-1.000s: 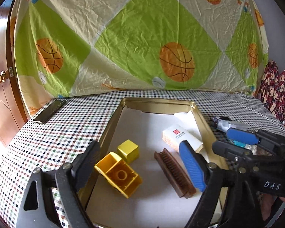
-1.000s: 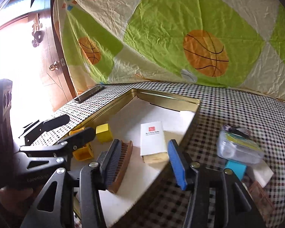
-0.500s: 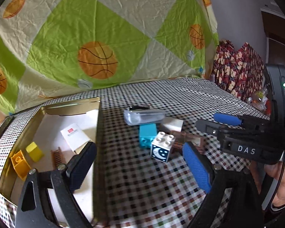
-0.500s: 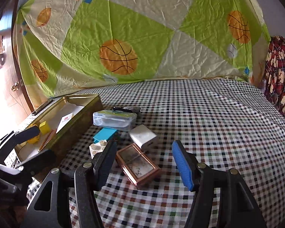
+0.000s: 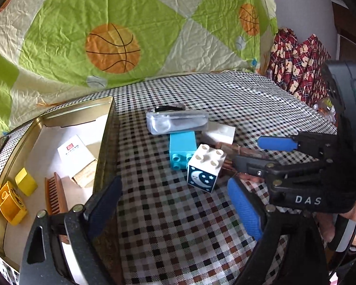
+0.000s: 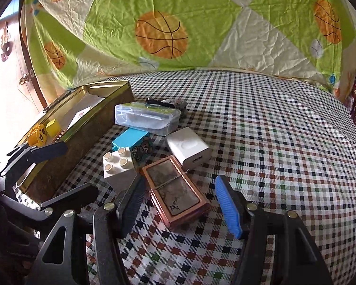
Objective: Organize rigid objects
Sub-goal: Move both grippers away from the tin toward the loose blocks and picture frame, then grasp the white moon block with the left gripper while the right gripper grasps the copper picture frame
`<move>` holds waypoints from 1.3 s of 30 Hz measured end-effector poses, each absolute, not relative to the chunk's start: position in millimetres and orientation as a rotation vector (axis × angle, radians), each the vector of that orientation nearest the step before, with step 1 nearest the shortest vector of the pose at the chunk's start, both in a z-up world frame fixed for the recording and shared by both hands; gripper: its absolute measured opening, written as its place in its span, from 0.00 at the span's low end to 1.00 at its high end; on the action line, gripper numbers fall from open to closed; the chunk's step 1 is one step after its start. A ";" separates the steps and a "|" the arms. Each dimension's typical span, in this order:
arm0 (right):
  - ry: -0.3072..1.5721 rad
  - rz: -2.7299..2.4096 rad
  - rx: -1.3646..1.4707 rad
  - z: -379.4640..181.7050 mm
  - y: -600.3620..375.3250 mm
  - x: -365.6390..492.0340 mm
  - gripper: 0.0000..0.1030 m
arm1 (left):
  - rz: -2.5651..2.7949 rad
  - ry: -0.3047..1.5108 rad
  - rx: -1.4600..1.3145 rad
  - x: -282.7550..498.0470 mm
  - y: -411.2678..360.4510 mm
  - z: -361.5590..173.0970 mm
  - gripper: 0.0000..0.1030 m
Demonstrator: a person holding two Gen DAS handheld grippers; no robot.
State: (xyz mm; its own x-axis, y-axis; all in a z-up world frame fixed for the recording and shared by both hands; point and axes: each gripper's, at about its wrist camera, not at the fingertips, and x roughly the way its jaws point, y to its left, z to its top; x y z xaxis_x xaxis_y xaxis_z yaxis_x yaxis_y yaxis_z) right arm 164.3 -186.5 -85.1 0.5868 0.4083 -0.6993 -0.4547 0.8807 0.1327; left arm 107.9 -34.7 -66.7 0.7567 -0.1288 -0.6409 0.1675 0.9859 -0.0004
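Swung from gold metal tin at frame left to loose pile, right gripper spread-fingered astride copper-framed flat case, left gripper spread, empty.

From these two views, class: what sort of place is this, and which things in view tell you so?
Probably a room in a home, perhaps a bedroom. A basketball-print sheet hangs as a backdrop, a checked cloth covers the surface, and a wooden door with a brass handle stands at the side.
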 end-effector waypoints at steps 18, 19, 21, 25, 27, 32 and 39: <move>0.845 0.503 -0.156 -97.7 -171.7 165.5 0.54 | -0.117 0.699 0.079 108.8 -23.3 -66.6 0.89; 0.845 0.504 -0.152 -98.0 -173.3 164.7 0.54 | -0.136 0.691 0.083 107.6 -28.7 -65.8 0.90; 0.852 0.505 -0.129 -98.4 -177.5 167.5 0.54 | -0.159 0.690 0.092 108.7 -40.0 -65.8 0.89; 0.868 0.532 -0.033 -97.0 -189.2 175.8 0.55 | -0.173 0.720 0.064 118.7 -41.1 -67.3 0.89; 0.871 0.536 -0.036 -96.9 -187.6 177.1 0.55 | -0.175 0.714 0.058 117.4 -40.2 -66.8 0.89; 0.853 0.536 -0.062 -97.2 -182.7 169.8 0.47 | -0.183 0.723 0.064 118.6 -41.2 -68.2 0.90; 0.741 0.458 0.015 -85.4 -205.0 157.8 0.47 | -0.199 0.730 0.074 122.5 -47.1 -68.8 0.90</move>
State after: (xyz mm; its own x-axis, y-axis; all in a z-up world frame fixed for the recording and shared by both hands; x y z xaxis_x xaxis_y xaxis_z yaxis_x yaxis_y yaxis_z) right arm 157.8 -205.0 -85.4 0.6437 0.4079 -0.6475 -0.3972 0.9013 0.1730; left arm 122.5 -47.1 -68.8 0.7273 -0.1548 -0.6686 0.2062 0.9785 -0.0023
